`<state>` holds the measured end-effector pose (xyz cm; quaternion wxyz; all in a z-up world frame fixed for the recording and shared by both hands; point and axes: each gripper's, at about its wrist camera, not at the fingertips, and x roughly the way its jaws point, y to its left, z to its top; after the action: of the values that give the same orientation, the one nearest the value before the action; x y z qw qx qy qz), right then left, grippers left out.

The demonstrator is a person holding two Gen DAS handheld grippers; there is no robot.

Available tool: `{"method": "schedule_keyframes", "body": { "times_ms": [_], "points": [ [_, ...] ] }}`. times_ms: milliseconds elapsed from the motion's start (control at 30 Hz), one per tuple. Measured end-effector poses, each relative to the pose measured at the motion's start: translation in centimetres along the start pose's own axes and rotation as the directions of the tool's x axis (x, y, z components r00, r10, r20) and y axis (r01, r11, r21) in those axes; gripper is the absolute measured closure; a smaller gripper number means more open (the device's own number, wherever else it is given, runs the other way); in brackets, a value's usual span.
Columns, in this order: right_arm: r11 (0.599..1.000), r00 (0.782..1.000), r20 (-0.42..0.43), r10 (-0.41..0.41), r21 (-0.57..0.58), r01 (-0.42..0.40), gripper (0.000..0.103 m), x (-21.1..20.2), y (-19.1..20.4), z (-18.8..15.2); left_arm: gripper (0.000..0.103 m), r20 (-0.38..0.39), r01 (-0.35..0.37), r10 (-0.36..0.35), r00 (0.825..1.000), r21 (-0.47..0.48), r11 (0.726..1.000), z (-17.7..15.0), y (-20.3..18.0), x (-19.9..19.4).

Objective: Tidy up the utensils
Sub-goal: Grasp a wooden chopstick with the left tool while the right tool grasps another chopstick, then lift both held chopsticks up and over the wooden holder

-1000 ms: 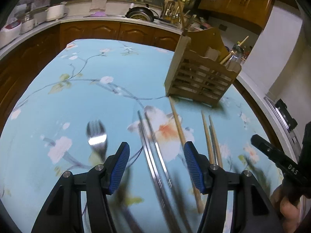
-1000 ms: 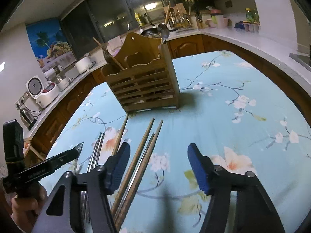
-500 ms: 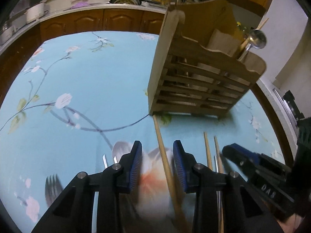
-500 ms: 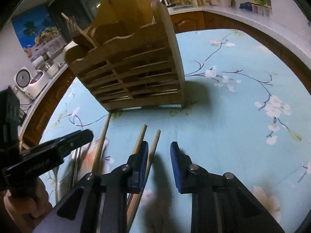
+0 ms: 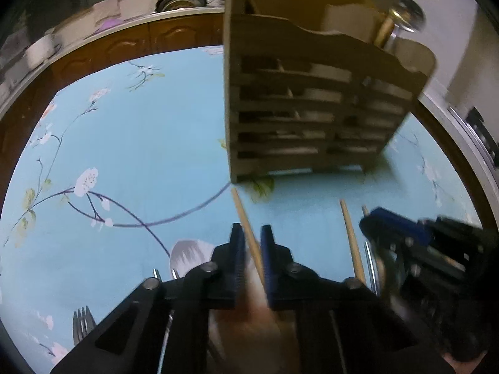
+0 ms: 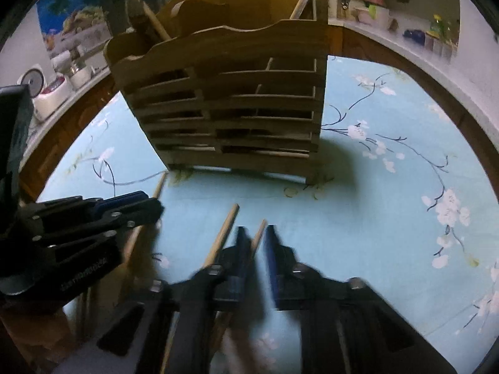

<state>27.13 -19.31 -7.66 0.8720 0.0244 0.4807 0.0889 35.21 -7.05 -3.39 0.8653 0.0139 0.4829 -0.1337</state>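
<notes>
Left wrist view: left gripper (image 5: 249, 240) and right gripper (image 6: 255, 240) each narrowed around a chopstick (image 5: 246, 221), grip blurred

Both wrist cameras sit low over the floral tablecloth (image 5: 149, 143), facing the wooden utensil holder (image 5: 312, 109) close ahead. The left view sees it from the left, the right view (image 6: 237, 115) from the right. Both views show the chopsticks lying near its base.

Both grippers' jaws, wide apart earlier, now nearly closed around wooden chopsticks (image 5: 246, 218), nearer the rack (image 5: 312, 99)
</notes>
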Motion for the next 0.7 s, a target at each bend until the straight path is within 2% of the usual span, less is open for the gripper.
{"method": "schedule_keyframes", "body": {
  "times_ms": [167, 333, 500, 567, 700],
  "points": [
    [0.999, 1.0, -0.008, 0.027, 0.029, -0.027, 0.096, -0.8, -1.3, -0.7, 0.095, -0.025, 0.049, -0.049, 0.998, 0.007, 0.999, -1.6, 0.0, -0.8],
    [0.997, 0.999, -0.033, 0.041, 0.062, -0.039, 0.094, -0.8, -1.7, -0.5, 0.093, -0.036, 0.022, -0.023, 0.999, -0.025, 0.999, -1.0, 0.0, -0.7],
    [0.999, 0.999, -0.017, 0.028, 0.035, -0.027, 0.094, -0.8, -1.3, -0.6, 0.092, -0.016, -0.023, 0.024, 1.0, 0.024, 0.999, -0.4, -0.7, -0.8],
    [0.998, 0.999, -0.016, 0.035, 0.054, -0.034, 0.096, -0.8, -1.3, -0.6, 0.097, -0.004, -0.024, 0.024, 1.0, 0.028, 0.999, -0.5, -0.8, -0.8],
    [0.994, 0.997, 0.012, 0.073, 0.083, -0.073, 0.097, -2.1, -1.4, -0.8, 0.098, 0.009, 0.017, -0.017, 1.0, -0.016, 1.0, -1.1, 0.1, -1.8]
  ]
}}
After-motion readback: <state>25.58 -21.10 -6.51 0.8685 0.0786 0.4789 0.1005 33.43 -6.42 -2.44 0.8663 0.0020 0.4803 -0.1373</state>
